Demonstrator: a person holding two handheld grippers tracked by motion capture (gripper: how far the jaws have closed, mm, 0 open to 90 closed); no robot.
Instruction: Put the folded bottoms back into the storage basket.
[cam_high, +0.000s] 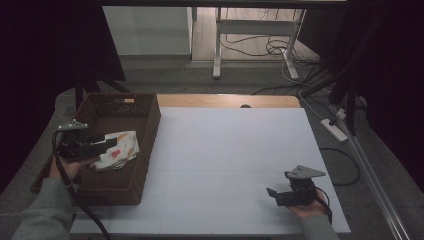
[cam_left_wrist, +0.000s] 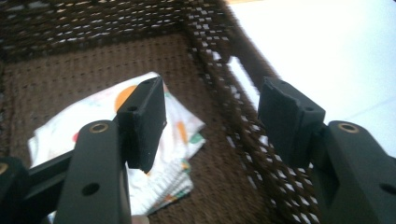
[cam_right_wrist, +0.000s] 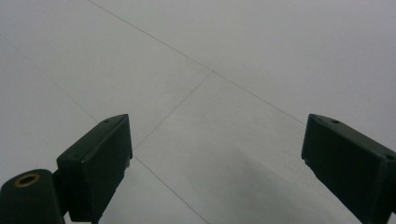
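At the left edge of the white tabletop (cam_high: 235, 165) stands a dark brown woven basket (cam_high: 131, 186), and every place below is told from that basket. Over its left rim, the person's left hand (cam_high: 67, 167) holds the left gripper (cam_high: 107, 141), which reaches inward across the basket with its cable trailing down along the grey sleeve (cam_high: 42, 215). Its jaws stand apart with nothing between them. In the left gripper view one jaw hangs above the cloth and the other hangs above the basket's right wall (cam_left_wrist: 243, 116); whether either touches what lies under it cannot be told.

Inside the basket, on its woven floor and toward the near middle, lies a folded white cloth (cam_high: 120, 149) printed with orange, red and green shapes. In the left gripper view the folded cloth (cam_left_wrist: 182, 140) lies flat on the basket floor (cam_left_wrist: 74, 74), close to the right wall but apart from it, with its layered edges showing at the near corner.

To the right of the basket the tabletop is bare white, crossed by thin seams (cam_right_wrist: 187, 98).

Well apart from the basket, near the table's front right corner, the person's right hand (cam_high: 310, 207) holds the right gripper (cam_high: 272, 195) low over the tabletop, pointing back toward the basket. Its jaws are spread wide and hold nothing.
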